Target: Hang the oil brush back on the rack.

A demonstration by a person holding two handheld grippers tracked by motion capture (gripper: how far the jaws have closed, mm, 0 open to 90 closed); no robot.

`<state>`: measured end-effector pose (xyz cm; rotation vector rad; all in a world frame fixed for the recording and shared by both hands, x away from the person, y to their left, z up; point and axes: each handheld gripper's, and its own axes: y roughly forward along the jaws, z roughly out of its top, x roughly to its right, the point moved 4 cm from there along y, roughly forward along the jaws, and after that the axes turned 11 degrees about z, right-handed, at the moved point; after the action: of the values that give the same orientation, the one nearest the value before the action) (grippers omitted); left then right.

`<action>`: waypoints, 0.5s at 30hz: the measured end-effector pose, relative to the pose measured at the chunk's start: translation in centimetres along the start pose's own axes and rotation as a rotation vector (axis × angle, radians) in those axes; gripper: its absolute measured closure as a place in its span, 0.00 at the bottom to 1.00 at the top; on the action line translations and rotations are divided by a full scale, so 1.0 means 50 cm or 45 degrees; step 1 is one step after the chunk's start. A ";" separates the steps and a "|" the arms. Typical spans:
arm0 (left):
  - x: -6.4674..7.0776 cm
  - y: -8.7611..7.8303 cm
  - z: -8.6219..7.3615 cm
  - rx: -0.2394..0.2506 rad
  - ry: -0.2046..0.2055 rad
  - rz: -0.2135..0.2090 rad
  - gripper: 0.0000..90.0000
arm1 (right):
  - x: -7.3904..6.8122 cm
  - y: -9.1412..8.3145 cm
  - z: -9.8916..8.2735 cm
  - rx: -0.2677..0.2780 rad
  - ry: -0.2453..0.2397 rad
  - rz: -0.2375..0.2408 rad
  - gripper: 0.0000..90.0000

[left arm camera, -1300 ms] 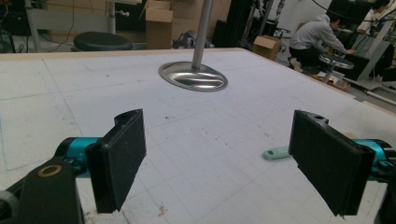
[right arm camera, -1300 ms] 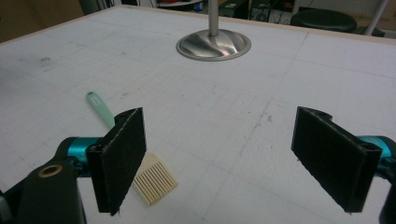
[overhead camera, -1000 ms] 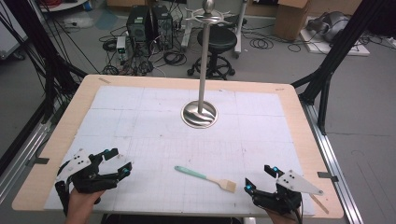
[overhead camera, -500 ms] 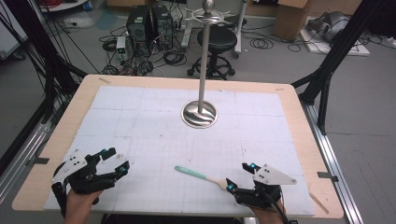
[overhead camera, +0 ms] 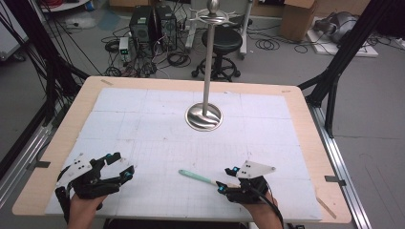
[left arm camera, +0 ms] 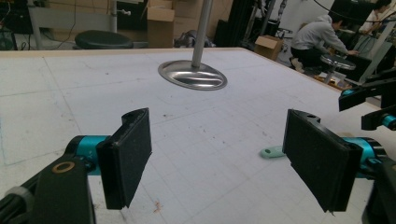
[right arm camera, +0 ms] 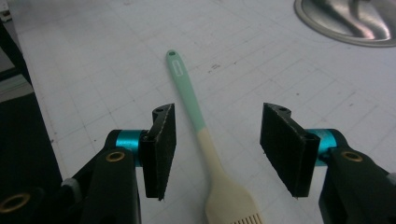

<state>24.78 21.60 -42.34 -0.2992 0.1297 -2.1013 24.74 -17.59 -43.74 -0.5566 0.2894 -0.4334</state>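
**Right gripper straddles a light silicone brush near the desk's front edge**

The pastry brush point(right arm camera: 201, 140) lies flat on the white gridded mat of the desk point(overhead camera: 305, 124), close to the front edge and a little right of the middle. Its mint-green handle points toward the left and slightly away from the person, and its cream head points back toward the person.

The right gripper point(right arm camera: 217, 149) has its jaws on either side of the brush, about where the green handle meets the cream neck. The jaws have just been closing, with the brush between them, but the pads point(right arm camera: 161, 144) stand clear of it on both sides, so nothing is gripped. The left gripper point(left arm camera: 224, 158) hovers near the front left corner of the desk with its jaws wide apart and nothing between them.

The brush looks light and slim, probably silicone over a stiffer core. The handle should hold its shape under the pads, while the bristle end would likely flex and give a poor hold. The neck or lower handle is the sensible place to pinch. Because it lies flat and thin, the pads need to reach right down to the mat, or the smooth handle may slip or roll away. The metal stand point(overhead camera: 204, 117) is well apart, toward the desk's centre.
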 end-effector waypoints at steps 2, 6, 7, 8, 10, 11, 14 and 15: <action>0.000 0.001 0.000 -0.004 -0.001 -0.005 0.27 | 0.005 0.008 0.001 -0.019 -0.004 0.019 0.54; 0.000 0.003 -0.002 -0.010 -0.005 -0.009 0.27 | 0.008 0.020 0.000 -0.065 -0.018 0.049 0.59; 0.001 0.003 -0.002 -0.011 -0.009 -0.009 0.27 | 0.008 0.023 -0.002 -0.080 -0.031 0.065 0.62; 0.002 0.003 -0.002 -0.011 -0.008 -0.010 0.27 | 0.008 0.026 -0.003 -0.101 -0.043 0.074 0.63; 0.002 0.003 -0.002 -0.015 0.000 -0.014 0.27 | 0.010 0.034 -0.007 -0.142 -0.045 0.085 0.65; 0.003 0.003 -0.003 -0.016 -0.002 -0.014 0.27 | 0.012 0.037 -0.008 -0.159 -0.054 0.091 0.66; 0.002 0.003 -0.002 -0.015 -0.002 -0.014 0.27 | 0.018 0.052 -0.010 -0.216 -0.062 0.114 0.69; 0.002 0.002 -0.002 -0.012 -0.008 -0.015 0.27 | 0.019 0.057 -0.010 -0.231 -0.063 0.119 0.69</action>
<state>24.81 21.47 -42.45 -0.3130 0.1339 -2.1113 26.27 -16.07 -45.86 -0.7273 0.3074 -0.3043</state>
